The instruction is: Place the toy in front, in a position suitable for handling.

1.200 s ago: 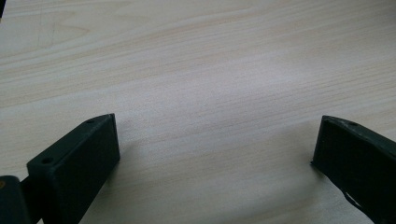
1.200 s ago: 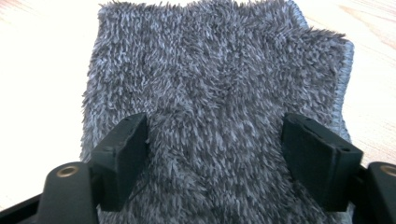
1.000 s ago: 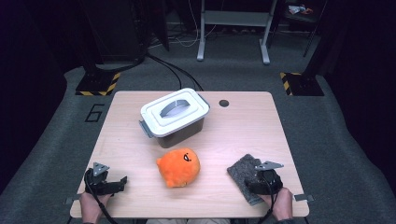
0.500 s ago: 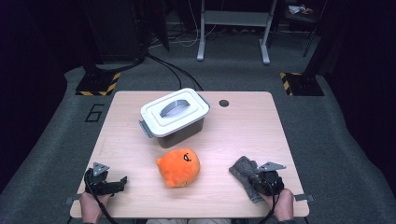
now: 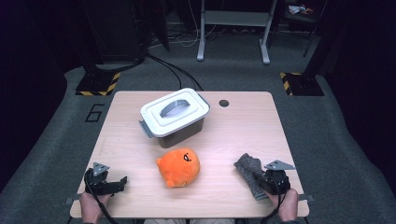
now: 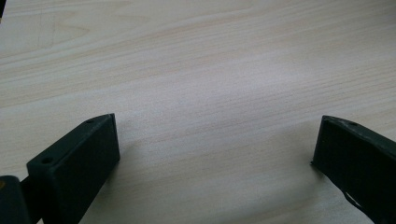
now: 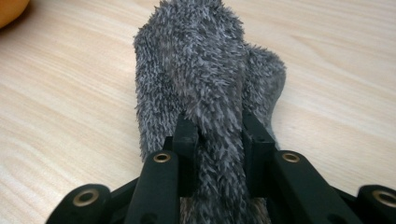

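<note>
I had the right hand-held gripper (image 5: 258, 179) at the lower right of the high view, its jaws just closed in and now pinching a fold of the grey fuzzy cloth (image 5: 249, 171); in the right gripper view the cloth (image 7: 205, 84) rose between the two black jaws, bunched into a ridge, its far end lying on the counter (image 7: 60, 93) toward the top of the frame; an orange edge showed at the upper left corner of that view. In the high view the cloth lay on the counter (image 5: 243, 126) near its lower right corner, just to the right of the orange plush toy (image 5: 179, 167), the two apart; the plush sat at the lower centre of the counter, a dark face mark on its top. My left hand-held gripper (image 5: 122, 182) rested at the lower left of the high view, well apart from the plush; in the left gripper view its jaws stood wide apart with bare wood (image 6: 205, 93) between them, gripping nothing. Above the plush, toward the centre of the frame, stood the white-lidded box (image 5: 174, 116), lid on, handle flat; a small dark hole (image 5: 224, 103) sat to its right near the counter's far edge.
</note>
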The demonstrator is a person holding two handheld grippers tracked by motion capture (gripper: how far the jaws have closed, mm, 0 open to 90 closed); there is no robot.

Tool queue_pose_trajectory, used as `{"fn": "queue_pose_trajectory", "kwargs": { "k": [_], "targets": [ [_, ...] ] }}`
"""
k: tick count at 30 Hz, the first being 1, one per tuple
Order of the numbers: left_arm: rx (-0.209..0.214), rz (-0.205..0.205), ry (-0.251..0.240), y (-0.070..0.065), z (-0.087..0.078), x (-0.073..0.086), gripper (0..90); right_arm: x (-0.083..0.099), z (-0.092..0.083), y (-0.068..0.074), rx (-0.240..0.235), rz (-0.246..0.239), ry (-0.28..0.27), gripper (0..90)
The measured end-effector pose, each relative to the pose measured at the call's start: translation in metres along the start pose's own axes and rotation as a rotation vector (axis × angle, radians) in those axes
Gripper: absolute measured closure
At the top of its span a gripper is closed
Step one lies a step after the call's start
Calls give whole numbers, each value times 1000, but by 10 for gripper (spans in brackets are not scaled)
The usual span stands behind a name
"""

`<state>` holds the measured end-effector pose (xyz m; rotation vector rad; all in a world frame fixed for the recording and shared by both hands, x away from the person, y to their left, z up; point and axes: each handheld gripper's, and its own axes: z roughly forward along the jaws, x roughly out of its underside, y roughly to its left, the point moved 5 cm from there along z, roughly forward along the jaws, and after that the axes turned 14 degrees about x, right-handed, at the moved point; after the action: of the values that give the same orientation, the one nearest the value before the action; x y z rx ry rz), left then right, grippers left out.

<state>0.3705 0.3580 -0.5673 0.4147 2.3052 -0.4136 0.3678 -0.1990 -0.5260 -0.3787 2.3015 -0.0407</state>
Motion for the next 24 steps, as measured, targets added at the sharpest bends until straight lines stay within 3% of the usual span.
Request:
{"fn": "queue_pose_trajectory", "kwargs": {
  "k": [9,17,24],
  "targets": [
    [-1,-2,0,0,0,0,0,-6,-10,-20,16,53,-31,716],
    [0,-3,1,0,0,0,0,-22,-25,-45,69,93,-64,716],
    [-1,-1,0,0,0,0,0,-34,-23,-65,118,134,-56,715]
  ]
}}
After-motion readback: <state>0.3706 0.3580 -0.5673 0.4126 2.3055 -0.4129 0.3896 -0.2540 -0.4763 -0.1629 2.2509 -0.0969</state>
